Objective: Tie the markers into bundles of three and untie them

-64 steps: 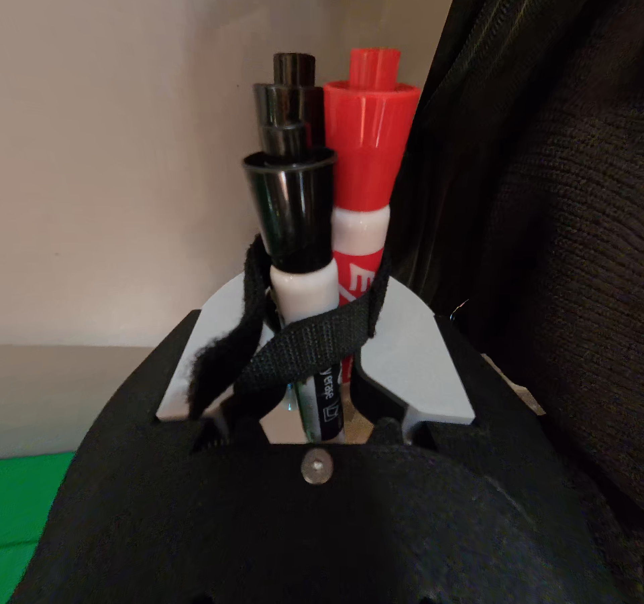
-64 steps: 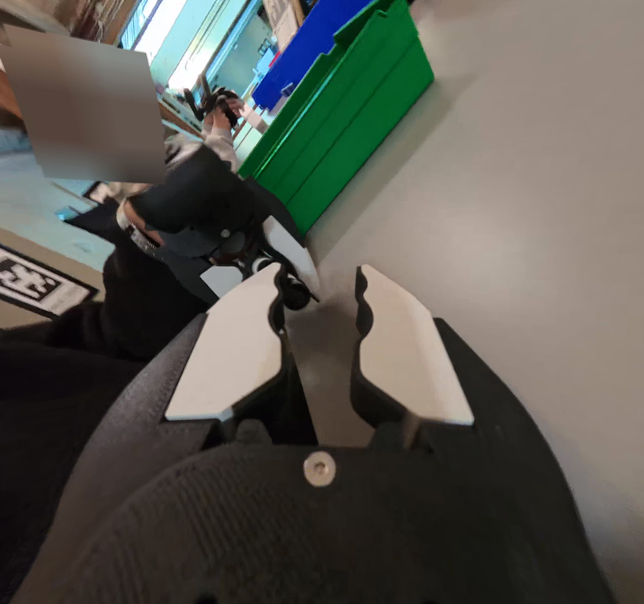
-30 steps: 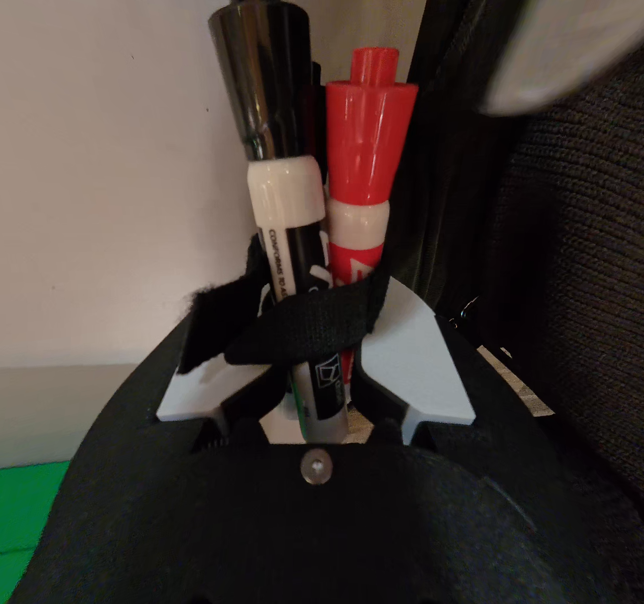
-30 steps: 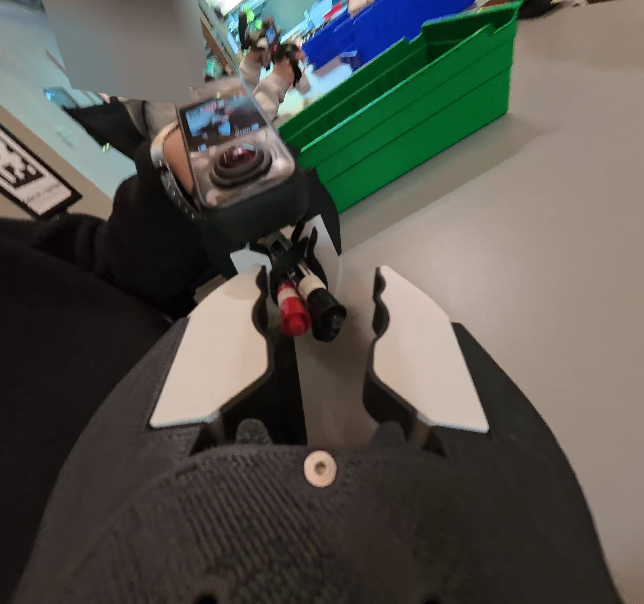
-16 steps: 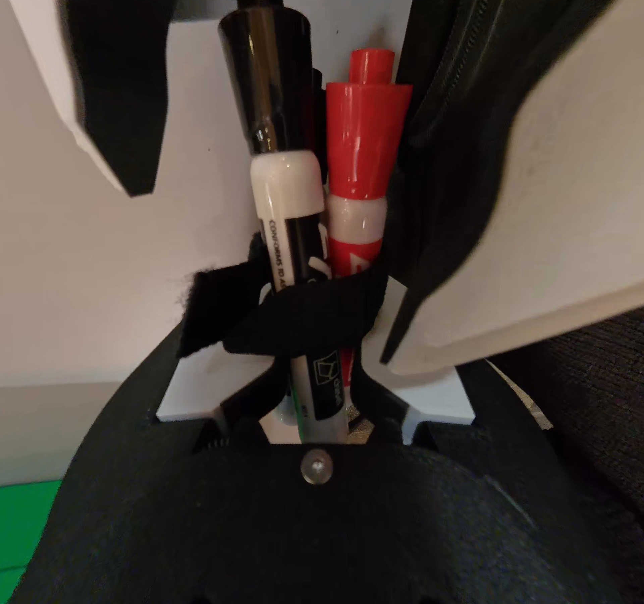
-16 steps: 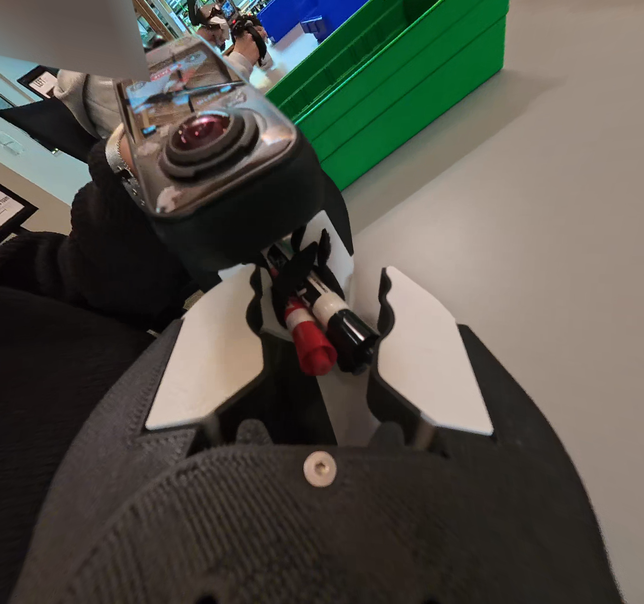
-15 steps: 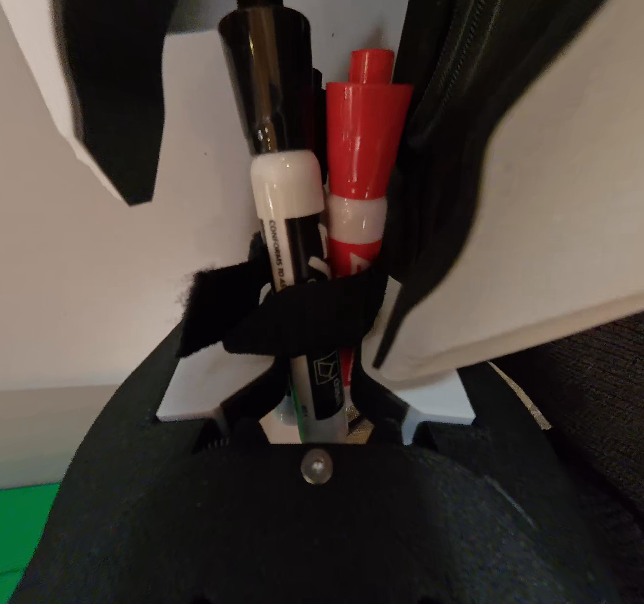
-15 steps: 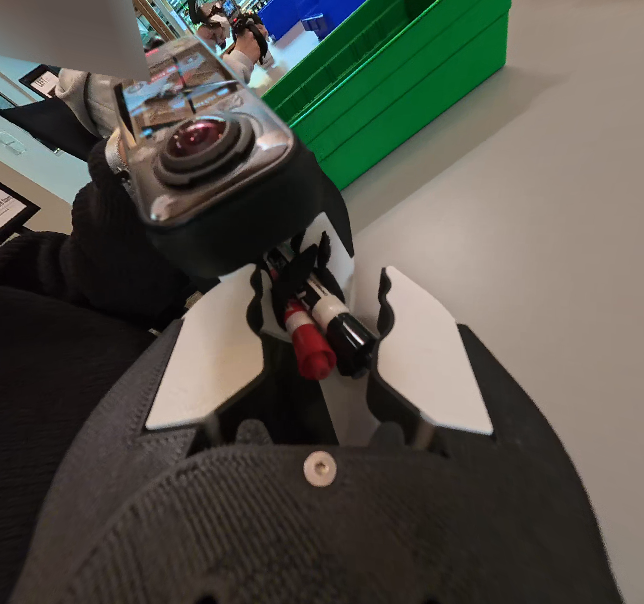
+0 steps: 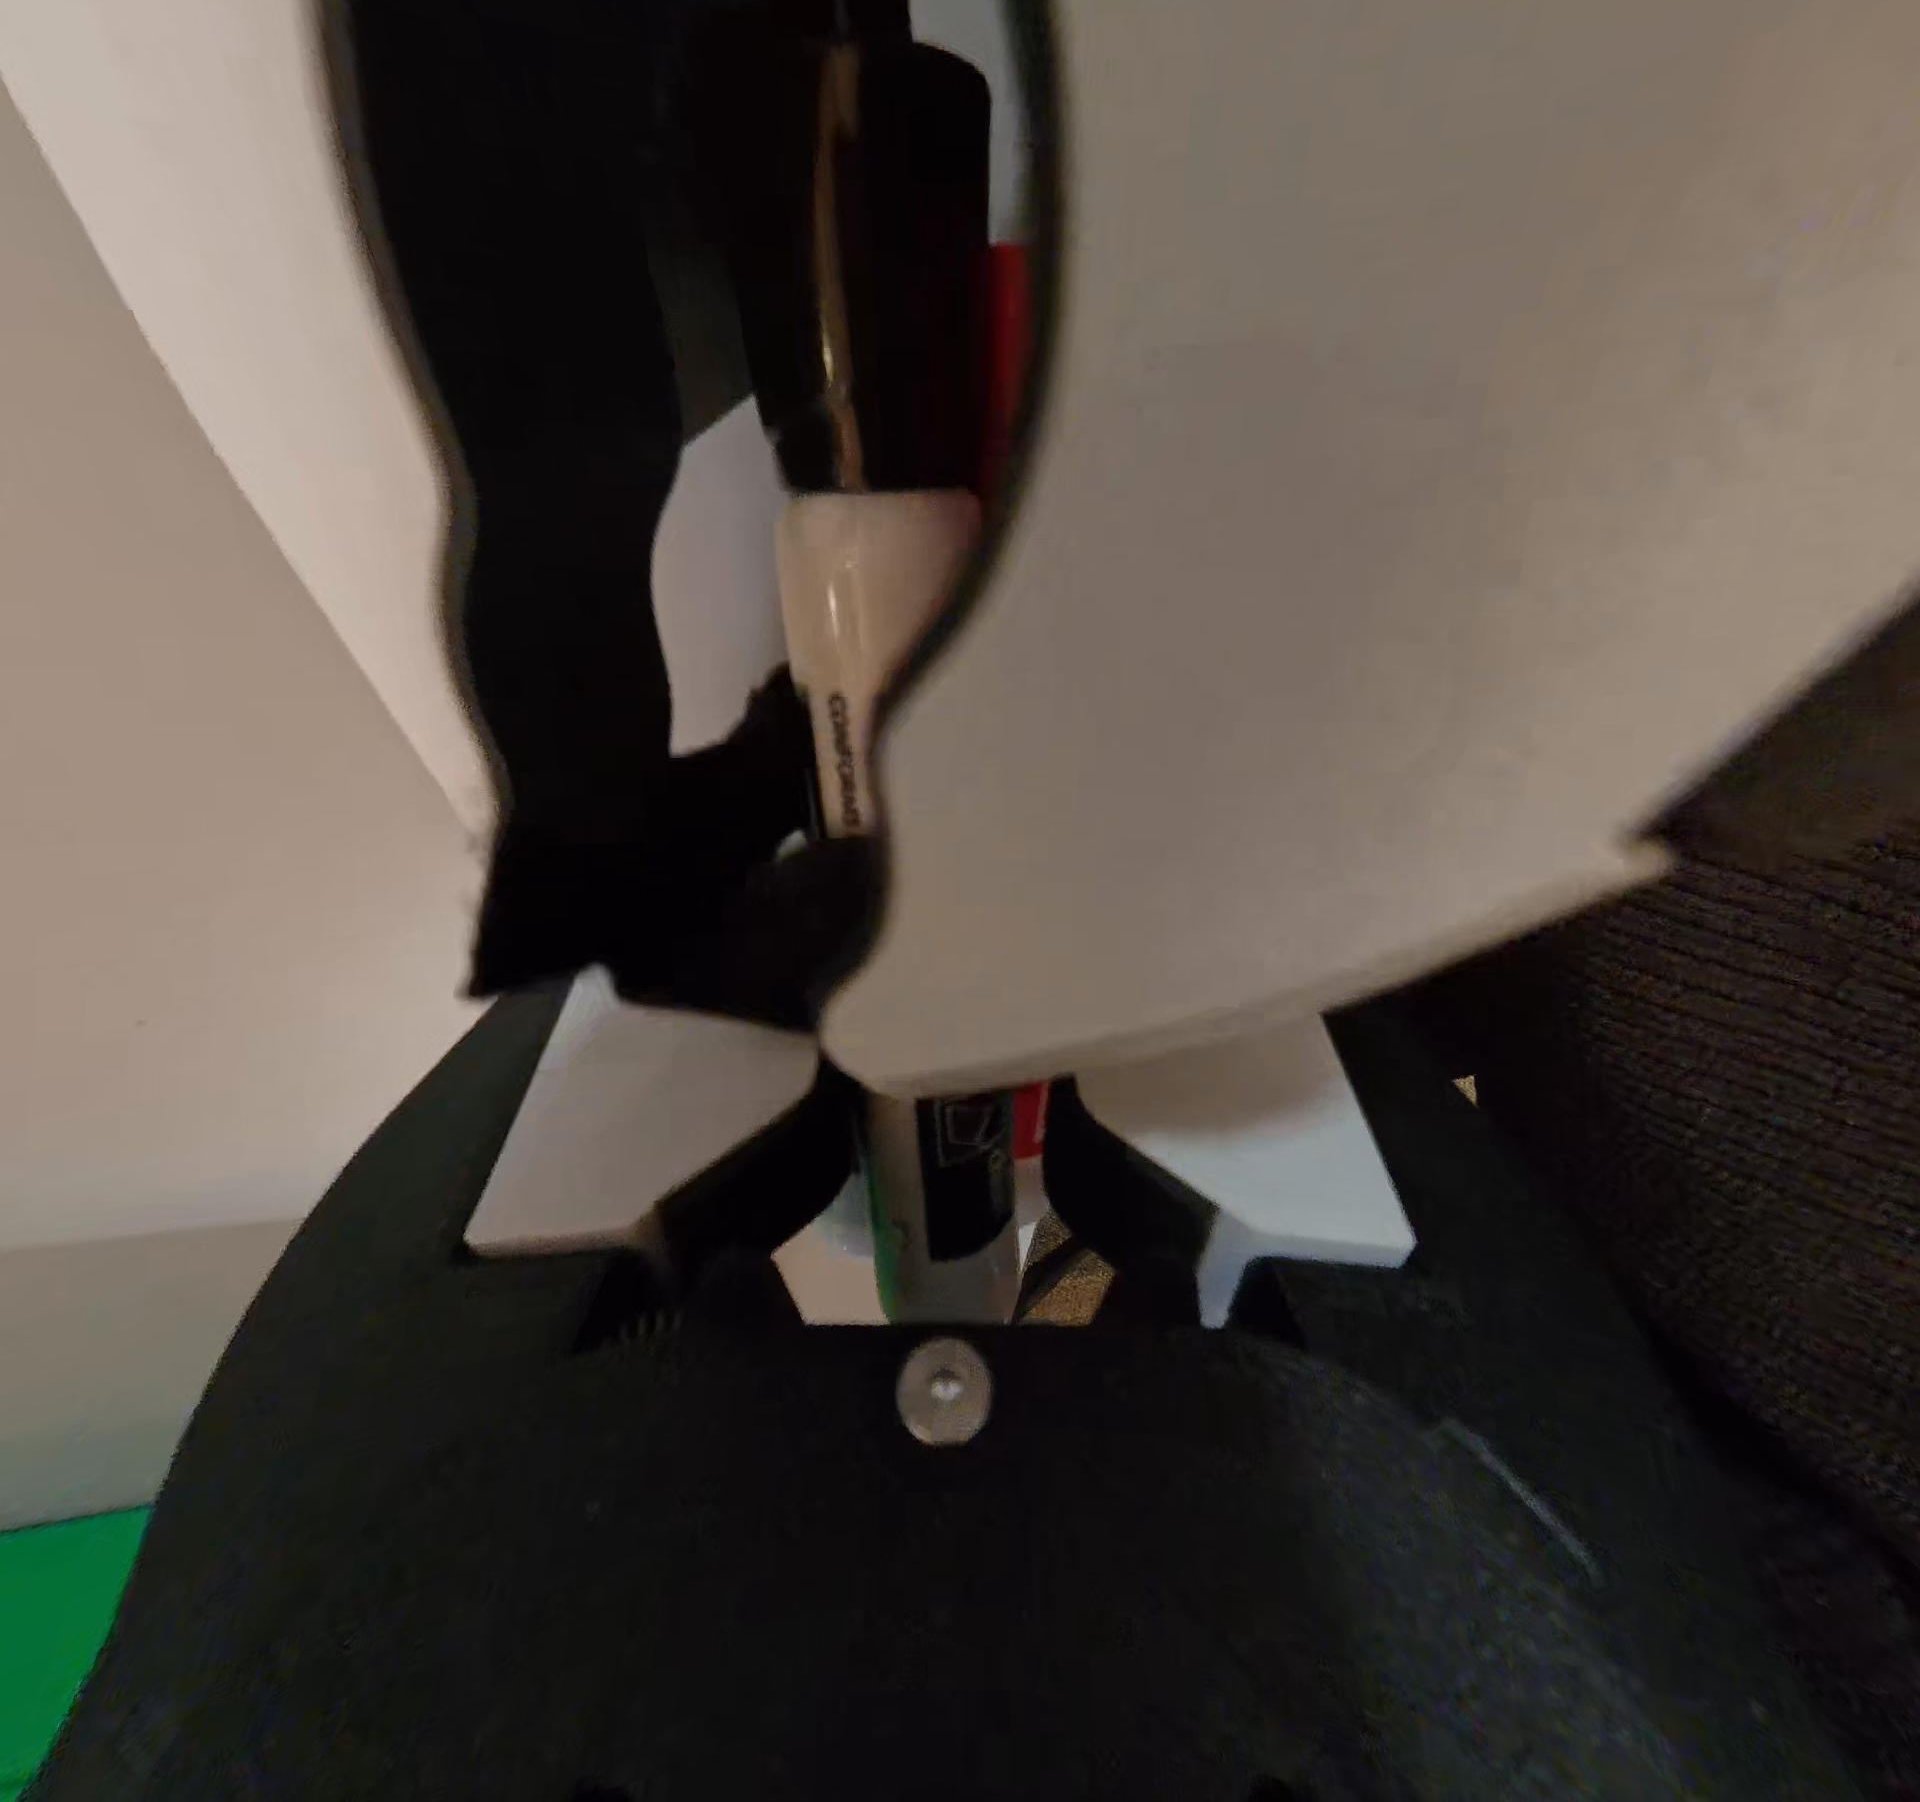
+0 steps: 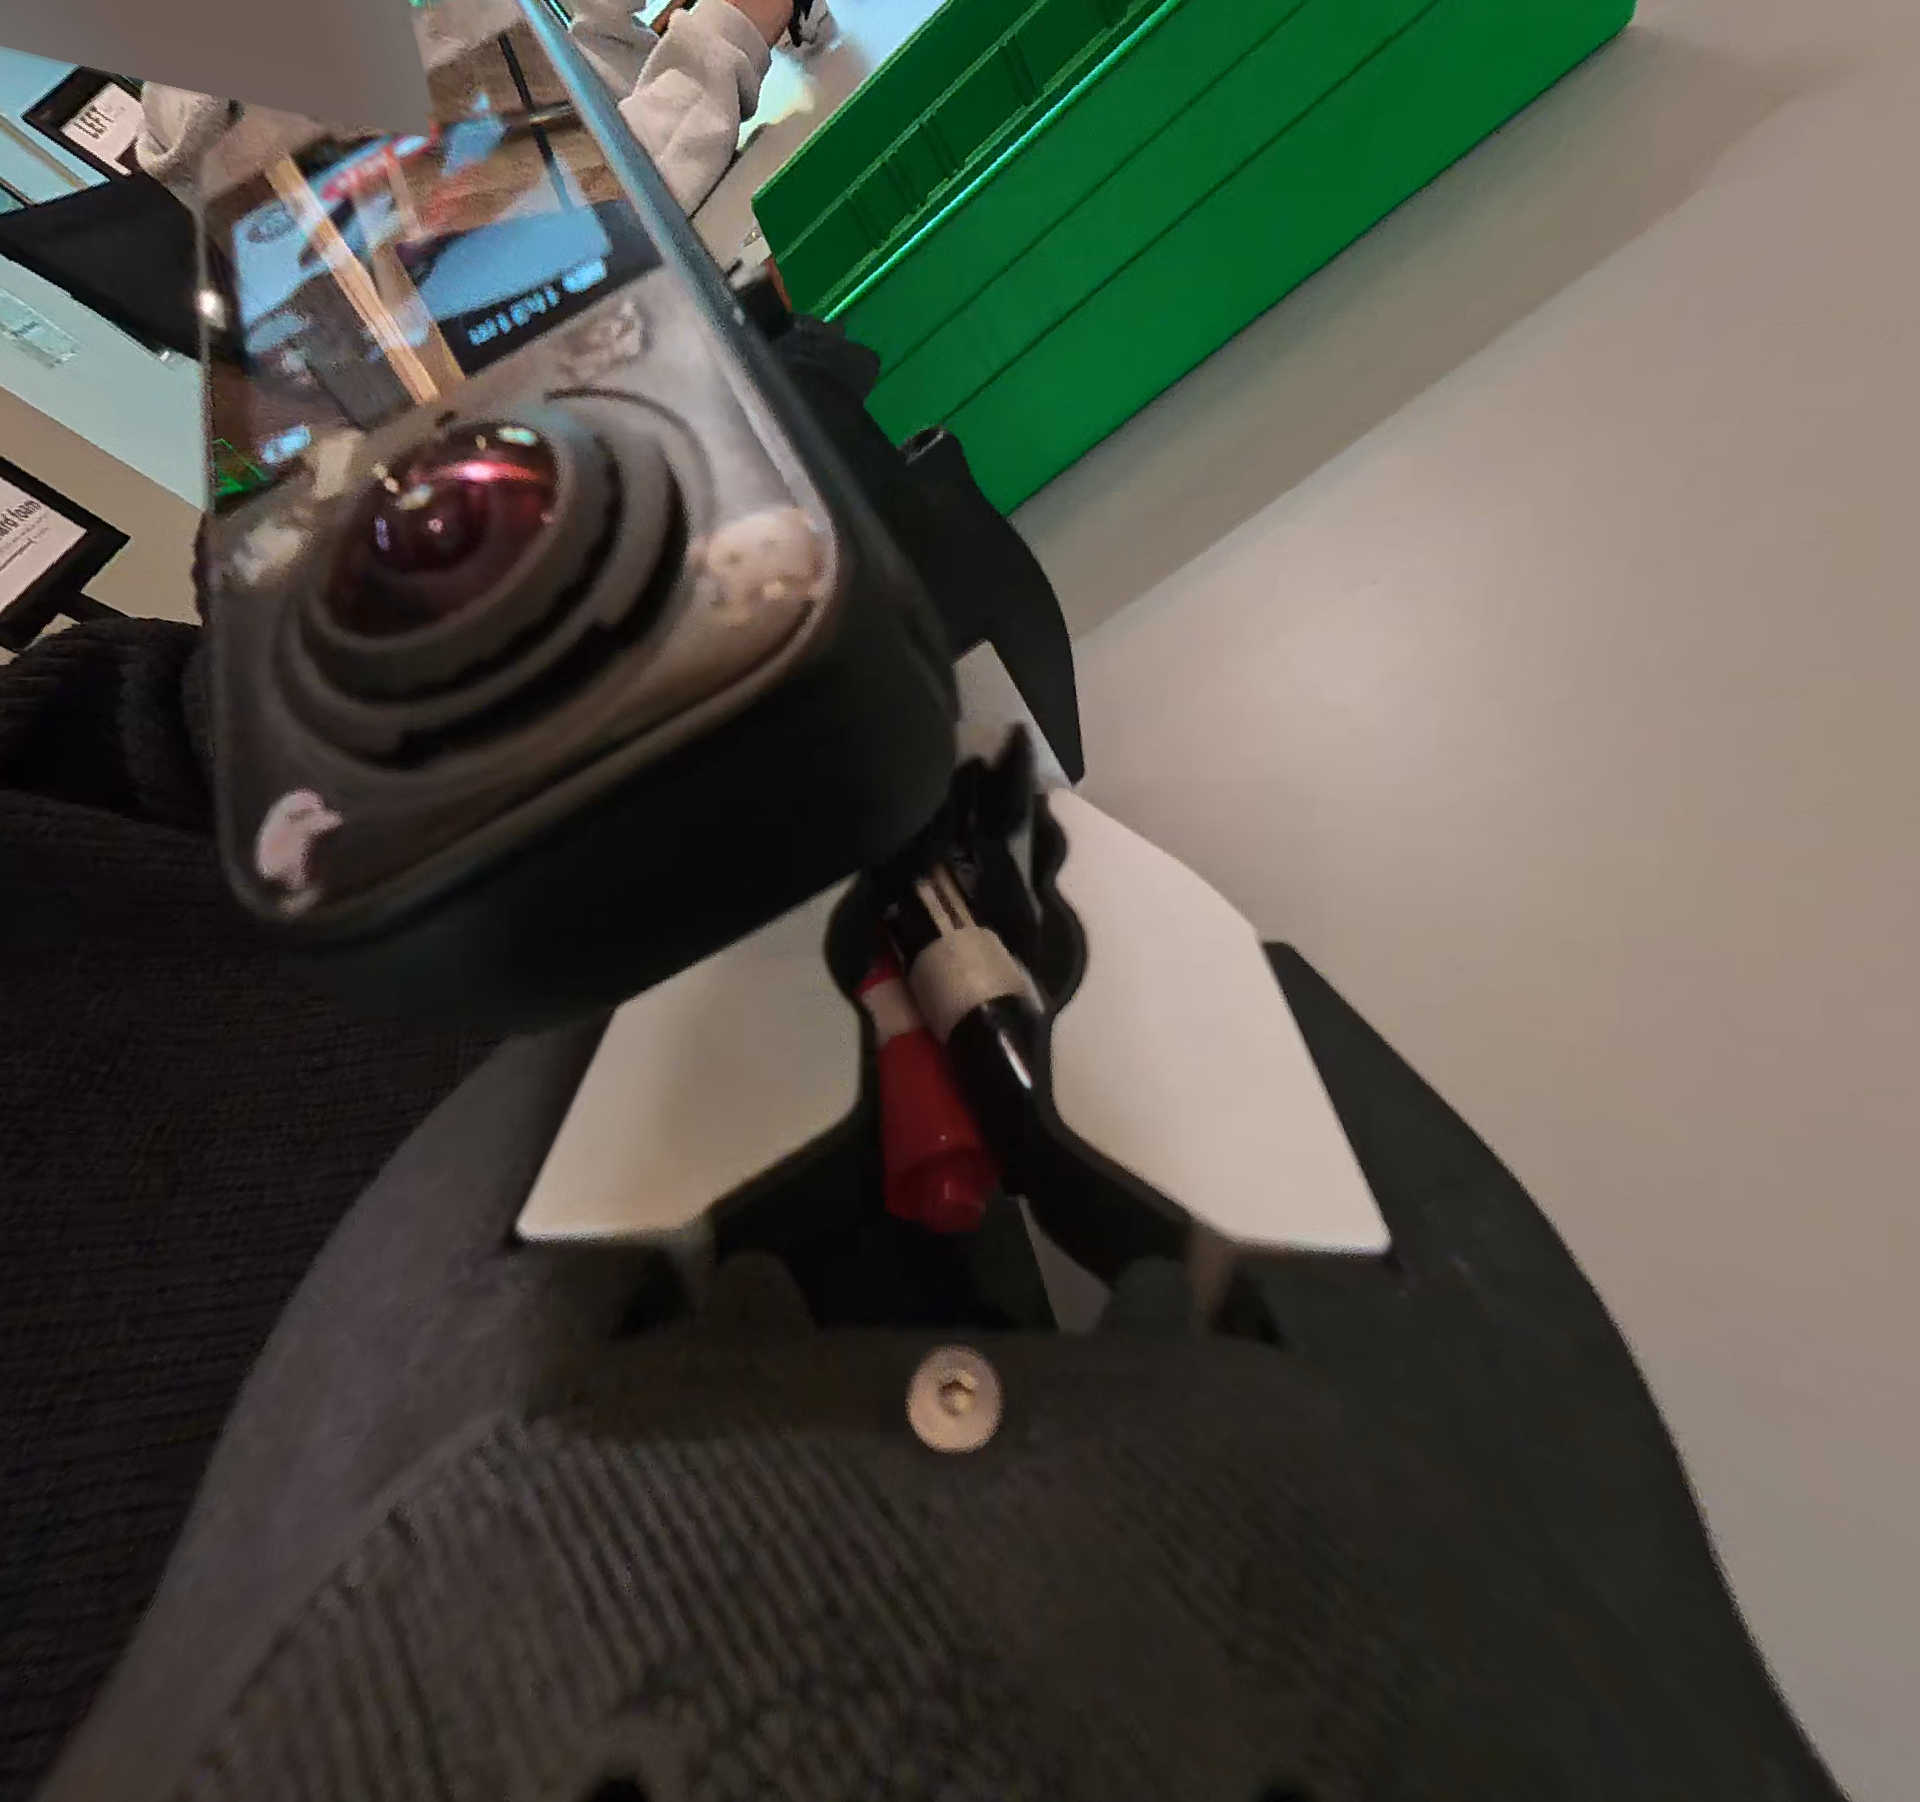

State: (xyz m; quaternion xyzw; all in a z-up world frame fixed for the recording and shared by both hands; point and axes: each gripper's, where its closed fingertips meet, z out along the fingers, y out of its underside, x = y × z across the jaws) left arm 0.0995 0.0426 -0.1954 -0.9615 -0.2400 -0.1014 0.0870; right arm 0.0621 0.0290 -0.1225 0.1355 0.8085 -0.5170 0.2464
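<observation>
Two tools nose-to-nose, left tool (image 9: 940,1144) and right tool (image 10: 951,1056) both clamping marker bundle (image 10: 940,1046)

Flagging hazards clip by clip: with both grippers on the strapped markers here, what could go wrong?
1. The right gripper closes around both the black marker and red marker; a pull may drag both caps or the bundle.
2. The strap looks loose, so markers could slip.
3. The left gripper sits fingertip to fingertip; fingers may collide.
</observation>
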